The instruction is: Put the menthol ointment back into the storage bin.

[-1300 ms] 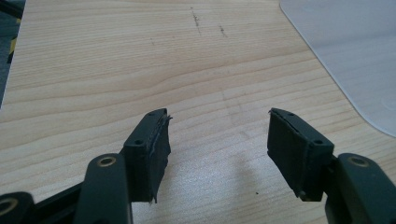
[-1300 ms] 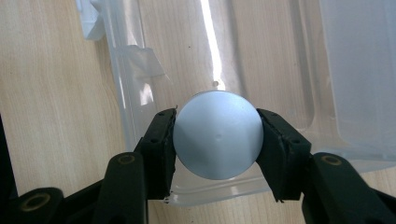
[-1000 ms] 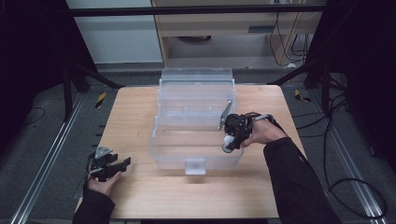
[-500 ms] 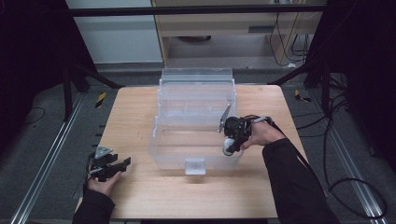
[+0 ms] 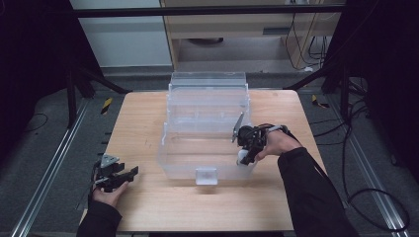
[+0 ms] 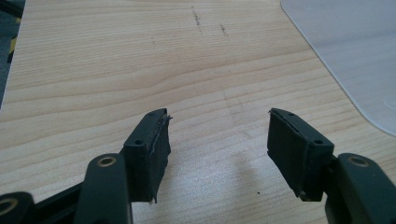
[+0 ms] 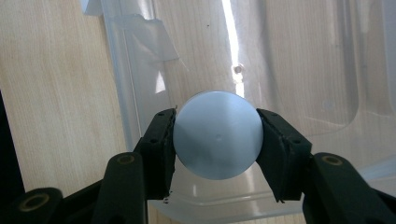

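A clear plastic storage box [image 5: 207,143] stands open in the middle of the wooden table, its lid tilted up at the back. My right gripper [image 5: 245,155] hangs over the box's front right corner, shut on a pale blue-white round object [image 7: 217,134] whose flat circular face fills the space between the jaws. Below it lie the box's clear wall and floor [image 7: 299,60]. My left gripper [image 5: 121,177] rests at the table's front left, open, with bare wood between its pads [image 6: 154,149].
A small clear latch [image 5: 206,175] sticks out from the box's front wall. The box's rounded corner [image 6: 355,60] shows at the upper right of the left gripper view. Metal rails and cables run beside the table [image 5: 148,123].
My right gripper has shifted slightly down and toward the box's front right corner with the round object in it. The left gripper has stayed put.
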`<state>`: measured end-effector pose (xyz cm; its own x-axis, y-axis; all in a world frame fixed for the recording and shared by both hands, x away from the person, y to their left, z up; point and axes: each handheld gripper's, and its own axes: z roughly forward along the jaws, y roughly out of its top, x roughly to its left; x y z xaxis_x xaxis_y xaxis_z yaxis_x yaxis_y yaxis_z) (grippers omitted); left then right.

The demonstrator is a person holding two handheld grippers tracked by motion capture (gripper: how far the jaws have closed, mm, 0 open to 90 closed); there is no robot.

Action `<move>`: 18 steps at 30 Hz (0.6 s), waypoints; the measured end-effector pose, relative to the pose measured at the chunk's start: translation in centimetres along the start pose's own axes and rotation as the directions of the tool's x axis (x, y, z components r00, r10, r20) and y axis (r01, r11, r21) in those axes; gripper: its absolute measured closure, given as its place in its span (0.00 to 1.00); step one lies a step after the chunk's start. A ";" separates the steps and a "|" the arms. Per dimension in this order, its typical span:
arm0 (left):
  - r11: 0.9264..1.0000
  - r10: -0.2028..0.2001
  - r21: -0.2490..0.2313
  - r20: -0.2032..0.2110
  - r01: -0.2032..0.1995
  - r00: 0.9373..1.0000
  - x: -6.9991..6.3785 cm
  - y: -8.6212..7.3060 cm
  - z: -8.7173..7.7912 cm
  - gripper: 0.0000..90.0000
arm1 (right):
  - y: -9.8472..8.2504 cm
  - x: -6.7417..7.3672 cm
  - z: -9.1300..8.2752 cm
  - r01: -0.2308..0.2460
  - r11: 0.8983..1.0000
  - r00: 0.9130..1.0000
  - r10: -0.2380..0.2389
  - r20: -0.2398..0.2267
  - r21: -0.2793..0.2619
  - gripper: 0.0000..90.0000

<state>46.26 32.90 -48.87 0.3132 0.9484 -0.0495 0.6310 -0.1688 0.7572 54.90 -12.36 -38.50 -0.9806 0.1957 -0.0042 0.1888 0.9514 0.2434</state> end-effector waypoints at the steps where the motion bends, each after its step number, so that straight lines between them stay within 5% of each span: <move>1: 1.000 0.000 0.000 0.000 0.000 1.000 0.0 0.0 0.0 0.43 | 0.0 0.0 0.0 0.000 1.000 1.000 0.000 0.000 0.000 0.55; 18: 1.000 -0.001 -0.001 -0.001 0.001 1.000 0.0 0.0 0.0 0.43 | -0.3 0.1 -0.9 -0.026 0.999 1.000 0.027 0.013 -0.031 0.56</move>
<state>46.25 32.91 -48.86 0.3123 0.9487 -0.0495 0.6304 -0.1680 0.7579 54.72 -12.85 -37.67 -0.9745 0.2239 -0.0103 0.2127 0.9381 0.2735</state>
